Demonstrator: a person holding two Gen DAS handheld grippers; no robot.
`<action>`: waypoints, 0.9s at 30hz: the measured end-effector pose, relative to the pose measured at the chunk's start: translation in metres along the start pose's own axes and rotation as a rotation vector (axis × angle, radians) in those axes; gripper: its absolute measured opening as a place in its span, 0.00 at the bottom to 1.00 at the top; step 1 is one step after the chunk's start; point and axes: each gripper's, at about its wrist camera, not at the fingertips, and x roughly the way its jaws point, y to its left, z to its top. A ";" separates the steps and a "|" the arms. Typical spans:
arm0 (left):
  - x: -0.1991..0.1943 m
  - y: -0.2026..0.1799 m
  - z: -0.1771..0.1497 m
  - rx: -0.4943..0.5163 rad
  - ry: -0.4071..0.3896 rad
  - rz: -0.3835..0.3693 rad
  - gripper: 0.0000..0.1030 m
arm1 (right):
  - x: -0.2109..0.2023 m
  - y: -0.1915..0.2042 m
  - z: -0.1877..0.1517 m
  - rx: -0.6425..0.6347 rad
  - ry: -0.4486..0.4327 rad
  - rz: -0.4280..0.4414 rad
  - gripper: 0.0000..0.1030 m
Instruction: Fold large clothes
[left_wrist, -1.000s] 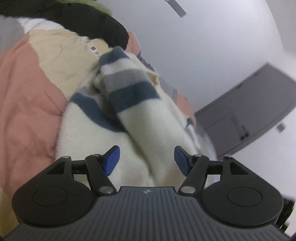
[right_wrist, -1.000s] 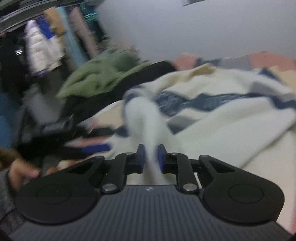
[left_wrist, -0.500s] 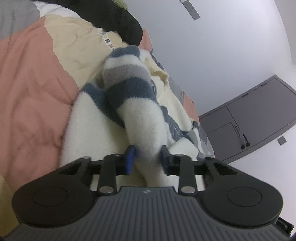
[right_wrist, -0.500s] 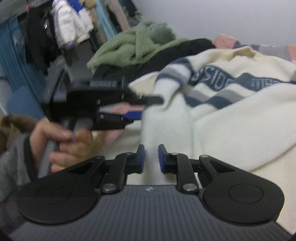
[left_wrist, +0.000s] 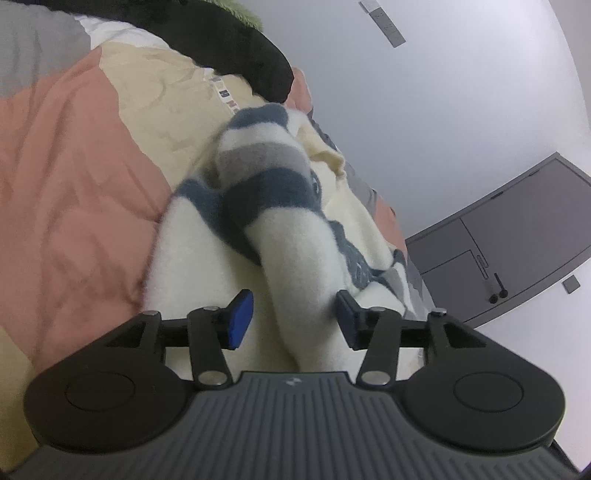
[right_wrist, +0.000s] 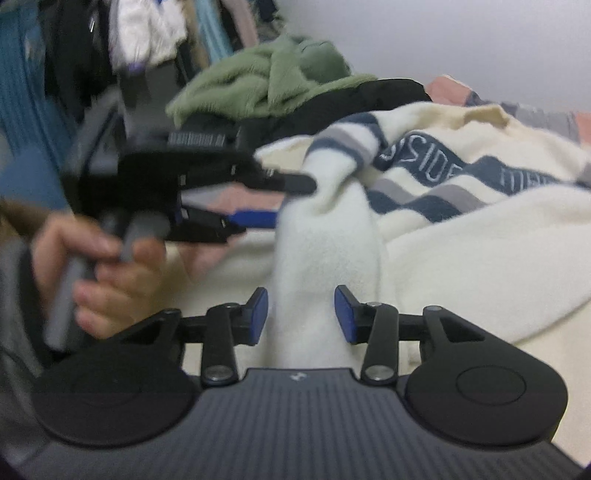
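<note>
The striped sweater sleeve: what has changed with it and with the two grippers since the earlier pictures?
The right gripper, shut on the sleeve a second ago, is opening; the sleeve lies between its fingers, unpinched. The left gripper closed on the sleeve half a second ago and is opening again; its left pad stands clear. The sweater stays on the bed cover, with the green garment behind.

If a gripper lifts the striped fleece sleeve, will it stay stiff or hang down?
The sleeve will probably flop: it already bends over the sweater. Its thick fuzzy pile suggests good grip, unlikely to slip. It looks light and not fragile.
</note>
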 end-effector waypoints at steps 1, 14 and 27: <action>0.000 0.000 0.000 0.002 -0.001 0.005 0.55 | 0.003 0.004 -0.001 -0.036 0.017 -0.021 0.42; -0.006 -0.004 0.000 0.026 -0.011 -0.018 0.59 | -0.046 -0.025 0.025 0.013 -0.156 -0.182 0.09; -0.007 -0.017 -0.010 0.145 0.000 0.067 0.59 | -0.047 -0.142 0.016 0.478 -0.176 -0.250 0.07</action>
